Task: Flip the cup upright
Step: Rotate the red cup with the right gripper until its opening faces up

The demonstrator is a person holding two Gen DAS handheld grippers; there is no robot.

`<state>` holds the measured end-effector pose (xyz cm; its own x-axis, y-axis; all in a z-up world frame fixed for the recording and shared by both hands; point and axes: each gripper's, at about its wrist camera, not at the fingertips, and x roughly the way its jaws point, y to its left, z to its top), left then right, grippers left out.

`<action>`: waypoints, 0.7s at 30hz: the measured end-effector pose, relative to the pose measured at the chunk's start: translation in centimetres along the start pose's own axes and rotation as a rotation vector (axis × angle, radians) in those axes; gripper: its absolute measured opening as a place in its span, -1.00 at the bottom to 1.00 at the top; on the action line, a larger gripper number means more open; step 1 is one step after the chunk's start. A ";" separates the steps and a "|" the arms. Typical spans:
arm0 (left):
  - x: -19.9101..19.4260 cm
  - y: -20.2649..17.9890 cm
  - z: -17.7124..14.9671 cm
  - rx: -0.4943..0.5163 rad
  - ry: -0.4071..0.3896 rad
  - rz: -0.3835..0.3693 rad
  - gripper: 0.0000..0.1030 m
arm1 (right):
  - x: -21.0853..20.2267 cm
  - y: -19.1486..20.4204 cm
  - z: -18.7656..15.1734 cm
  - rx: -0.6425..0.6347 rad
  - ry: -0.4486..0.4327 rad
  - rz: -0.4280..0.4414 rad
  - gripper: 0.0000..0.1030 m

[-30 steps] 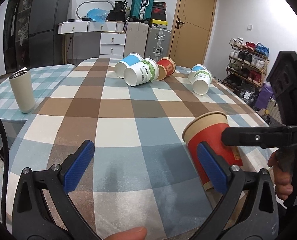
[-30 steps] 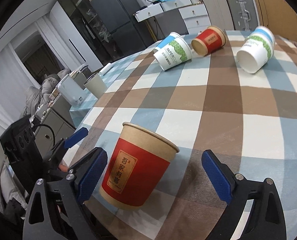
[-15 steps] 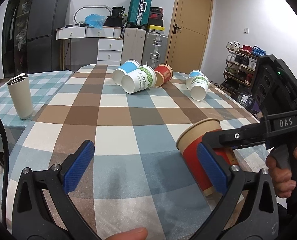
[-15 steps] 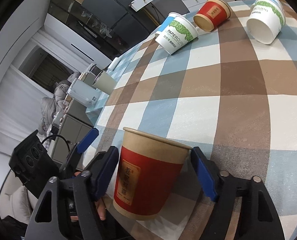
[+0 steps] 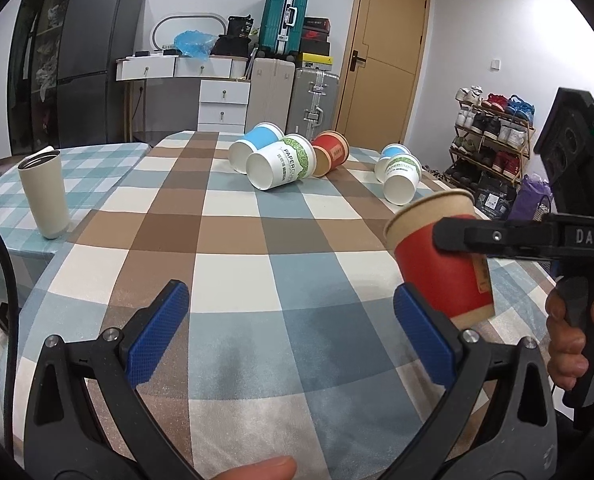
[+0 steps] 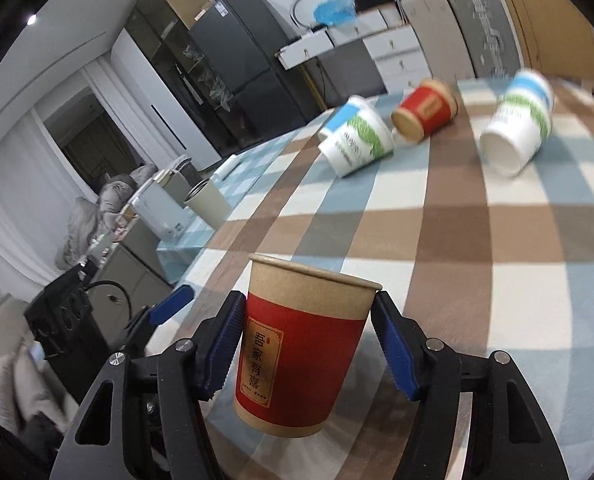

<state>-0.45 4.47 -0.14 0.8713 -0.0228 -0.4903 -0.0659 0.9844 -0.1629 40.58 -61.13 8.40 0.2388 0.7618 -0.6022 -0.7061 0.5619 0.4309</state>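
Note:
My right gripper point(image 6: 305, 344) is shut on a red and brown paper cup point(image 6: 297, 356), mouth up, held clear above the checked tablecloth point(image 6: 477, 248). The same cup point(image 5: 441, 264) shows at the right of the left wrist view, slightly tilted, in the right gripper's black jaws. My left gripper point(image 5: 289, 340) is open and empty low over the table's near edge, its right pad just below the cup's base. Several other paper cups lie on their sides at the far end: a green-print white one point(image 5: 281, 162), a red one point(image 5: 331, 152), a blue one point(image 5: 257, 148).
Two more toppled cups point(image 5: 399, 176) lie at the far right. A beige tumbler point(image 5: 43, 196) stands on the adjoining table at the left. Drawers, suitcases and a fridge stand behind; a shoe rack point(image 5: 493, 140) is at the right.
My right gripper has closed on the red cup and lifted it off the tablecloth. The left gripper has stayed open and roughly in place.

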 end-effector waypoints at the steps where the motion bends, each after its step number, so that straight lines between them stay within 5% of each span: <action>1: 0.0 0.0 0.0 0.002 0.000 0.001 0.98 | 0.0 0.3 0.1 -0.029 -0.017 -0.024 0.26; 11: -0.1 0.0 0.0 -0.004 -0.005 0.002 0.98 | 1.6 2.2 0.8 -0.187 -0.094 -0.107 0.26; 21: -0.1 0.1 0.0 -0.003 -0.006 0.003 0.98 | 3.6 2.6 0.9 -0.227 -0.059 -0.163 0.23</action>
<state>-0.51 4.52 -0.11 0.8739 -0.0190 -0.4858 -0.0699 0.9839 -0.1642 40.17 -56.67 7.95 0.3955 0.6885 -0.6079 -0.7847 0.5973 0.1659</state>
